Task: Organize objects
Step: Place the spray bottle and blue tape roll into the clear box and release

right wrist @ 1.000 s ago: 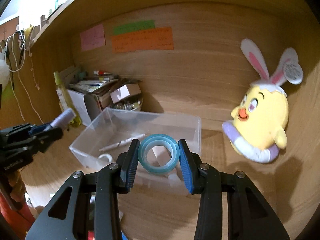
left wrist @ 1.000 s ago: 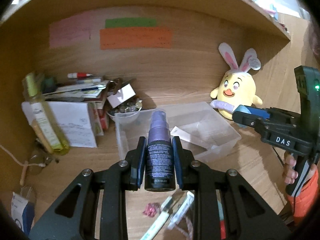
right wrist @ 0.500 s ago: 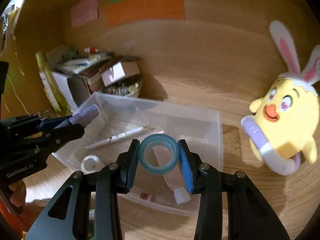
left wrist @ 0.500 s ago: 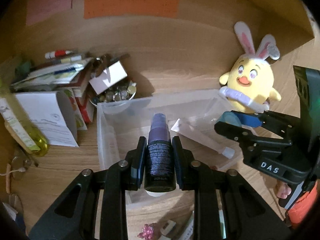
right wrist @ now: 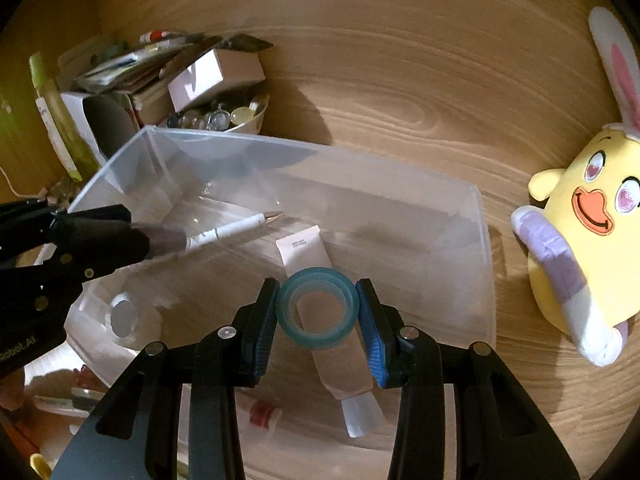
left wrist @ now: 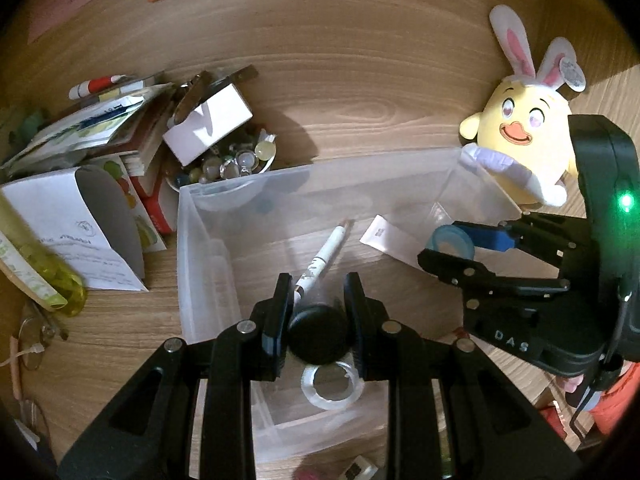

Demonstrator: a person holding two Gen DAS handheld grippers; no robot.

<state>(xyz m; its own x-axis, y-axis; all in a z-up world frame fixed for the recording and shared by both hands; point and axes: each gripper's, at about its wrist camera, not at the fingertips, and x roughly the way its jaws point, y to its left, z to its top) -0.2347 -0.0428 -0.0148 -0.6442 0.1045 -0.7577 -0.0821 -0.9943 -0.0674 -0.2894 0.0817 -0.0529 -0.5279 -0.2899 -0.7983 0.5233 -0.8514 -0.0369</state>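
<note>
1. Wood-grain desk (right wrist: pixel 400 92) and back panel close the scene in, with a clear plastic bin (left wrist: pixel 192 248) in the middle where both of your held items now hang.
2. Your left gripper (left wrist: pixel 318 312) is clamped narrowly on the dark spray bottle (left wrist: pixel 319 334), seen end-on, its lilac cap pointing down into the bin's left half. It is a stiff, smooth cylinder and probably light; held across the body it may slide, so I'd lower it close to the floor before letting go.
3. Your right gripper (right wrist: pixel 317 310) pinches the blue tape roll (right wrist: pixel 317 307) across its outer rim, a little wider. It is rigid and light, and as a ring it may roll if it lands on edge.
4. Below the blue roll lies a white tube (right wrist: pixel 320 312); a white pen (right wrist: pixel 232 230) sits diagonally mid-bin, and a clear tape roll (left wrist: pixel 333 386) lies at the near-left corner.
5. Bare floor shows at the bin's right and far side.
6. Thin walls flex easily; keep the fingers inside the rim.
7. Outside, the bowl of glass beads (left wrist: pixel 224 168) touches the far-left corner, paper clutter crowds the left, and the yellow bunny-eared plush (right wrist: pixel 584 232) sits near the right wall.
</note>
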